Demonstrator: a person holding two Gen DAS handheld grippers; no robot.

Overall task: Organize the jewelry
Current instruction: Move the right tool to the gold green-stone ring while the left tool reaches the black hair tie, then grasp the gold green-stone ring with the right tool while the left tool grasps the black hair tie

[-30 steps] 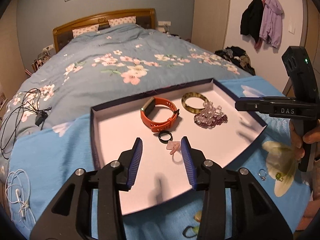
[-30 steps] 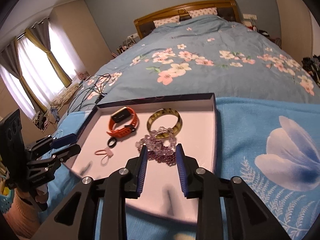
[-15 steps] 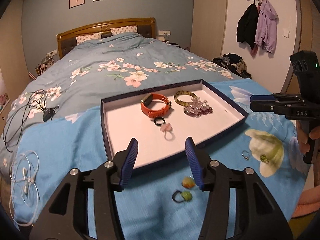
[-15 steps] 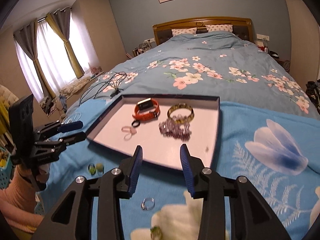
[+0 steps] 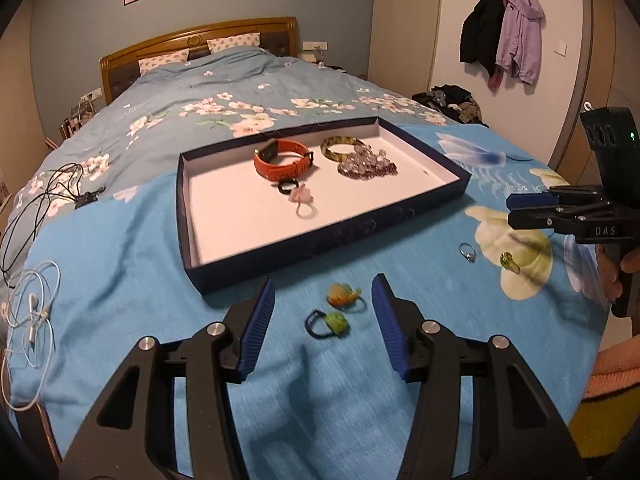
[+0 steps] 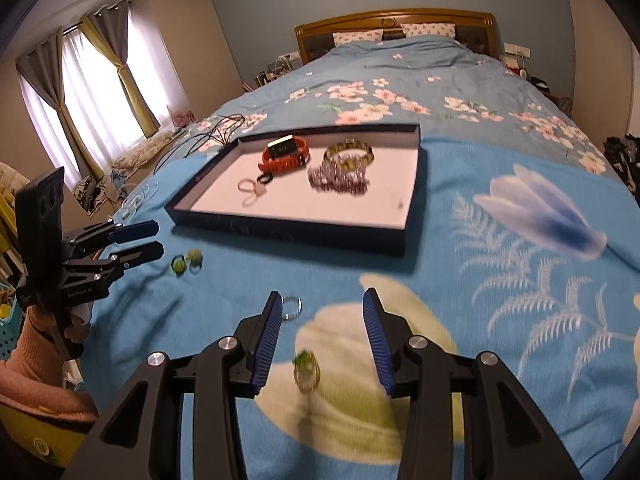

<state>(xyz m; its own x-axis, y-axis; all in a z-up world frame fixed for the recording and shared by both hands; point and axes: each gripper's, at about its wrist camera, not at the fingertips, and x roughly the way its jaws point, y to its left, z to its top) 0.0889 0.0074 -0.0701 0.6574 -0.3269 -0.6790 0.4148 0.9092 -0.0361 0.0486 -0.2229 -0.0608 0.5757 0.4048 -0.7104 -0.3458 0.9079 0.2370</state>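
A dark blue tray [image 5: 320, 236] [image 6: 280, 232] on the blue bedspread holds an orange watch band [image 5: 282, 159], a green-brown bangle [image 5: 340, 148], a purple bead bracelet [image 5: 368, 168], a black ring [image 5: 287, 186] and a pink ring [image 5: 303, 200]. My left gripper [image 5: 323, 322] is open, with an orange-stone ring [image 5: 340, 295] and a green-stone ring [image 5: 330, 322] lying between its fingers. My right gripper [image 6: 320, 340] is open above a green-stone ring [image 6: 306, 368]; a silver ring [image 6: 290, 306] lies by its left finger.
Cables [image 5: 48, 200] and white earphones [image 5: 32, 312] lie on the bed's left side. Coats [image 5: 504, 40] hang on the right wall. The bed's near edge is just below the grippers. Curtained windows [image 6: 88, 92] are at left.
Both grippers have pulled back from over the tray toward the near edge and opened wider. The loose rings on the bedspread have come into view between their fingers.
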